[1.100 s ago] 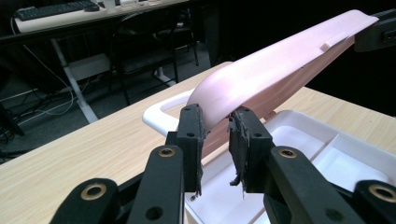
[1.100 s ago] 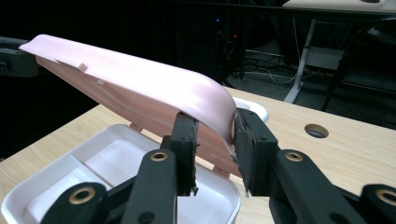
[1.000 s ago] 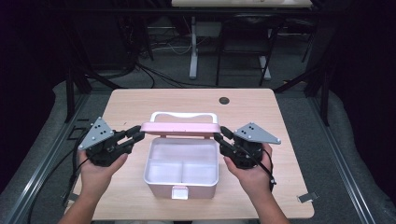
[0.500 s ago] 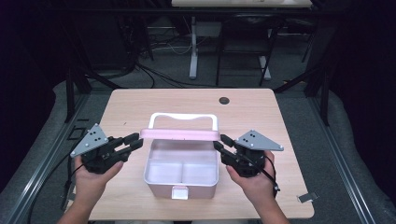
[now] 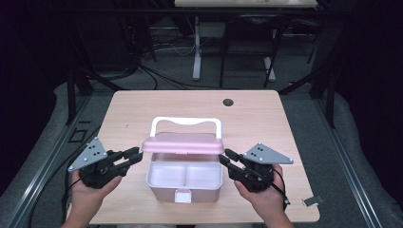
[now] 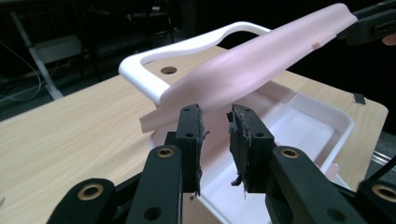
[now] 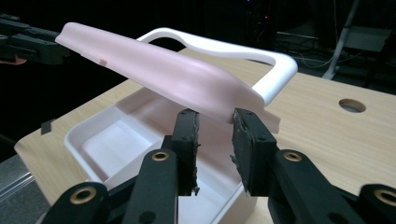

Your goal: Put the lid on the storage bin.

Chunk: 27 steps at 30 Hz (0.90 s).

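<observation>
- Left gripper (image 5: 135, 156): my jaws stand apart, a gap between the pads, the lid's left end just ahead; nothing pinched.
- Right gripper (image 5: 225, 158): my jaws have just been closing a little, yet they're open too, tips at the lid's right end; contact unclear.
- Pink lid (image 5: 183, 143): half raised, tilted over the back of the box.
- White handle (image 5: 186, 122) behind the lid.
- Pink box (image 5: 184, 176): open, white inside, two compartments, between my hands at the table's (image 5: 285, 133) near edge.

Black tools (image 5: 133, 156) with grey three-cornered plates
</observation>
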Available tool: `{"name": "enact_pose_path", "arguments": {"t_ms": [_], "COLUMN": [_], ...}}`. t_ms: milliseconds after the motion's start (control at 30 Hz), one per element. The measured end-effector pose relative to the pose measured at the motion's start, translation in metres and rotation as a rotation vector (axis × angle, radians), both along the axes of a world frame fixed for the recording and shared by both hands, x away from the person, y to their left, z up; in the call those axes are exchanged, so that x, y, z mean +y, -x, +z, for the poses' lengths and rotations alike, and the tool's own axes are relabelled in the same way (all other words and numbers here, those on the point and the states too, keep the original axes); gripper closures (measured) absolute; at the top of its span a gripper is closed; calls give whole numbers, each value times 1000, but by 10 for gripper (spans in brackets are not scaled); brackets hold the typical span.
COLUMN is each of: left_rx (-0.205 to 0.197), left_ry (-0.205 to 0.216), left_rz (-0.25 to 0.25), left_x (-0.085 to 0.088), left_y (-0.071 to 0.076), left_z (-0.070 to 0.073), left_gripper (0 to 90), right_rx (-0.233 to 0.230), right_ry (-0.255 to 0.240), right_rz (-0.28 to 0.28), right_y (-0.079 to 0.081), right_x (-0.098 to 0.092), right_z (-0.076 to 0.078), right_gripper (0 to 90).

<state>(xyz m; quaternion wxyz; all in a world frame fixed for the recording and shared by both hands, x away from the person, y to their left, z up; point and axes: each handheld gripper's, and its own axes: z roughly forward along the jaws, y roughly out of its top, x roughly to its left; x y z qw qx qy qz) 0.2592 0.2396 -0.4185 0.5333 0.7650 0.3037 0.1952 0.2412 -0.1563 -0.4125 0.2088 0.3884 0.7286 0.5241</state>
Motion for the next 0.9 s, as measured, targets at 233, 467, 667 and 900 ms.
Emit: {"name": "enact_pose_path", "arguments": {"t_ms": [233,467,667,900], "left_rx": [24,30,42,55], "left_ry": [-6,-26,-24,-20], "left_rz": [11,11,15,8], "left_x": [2,1,4,8], "left_y": [5,10,13,18], "left_z": [-13,-22,-27,-29], "left_gripper": [736,735,736,736], "right_rx": [42,62,74,90], "right_ry": [-18,-3,17,20], "right_rz": [49,34,12,23], "right_y": [5,11,15,17], "right_x": [-3,-5,-6,-8], "right_z": [-14,-23,-27,-29], "right_gripper": [716,717,717,716]}}
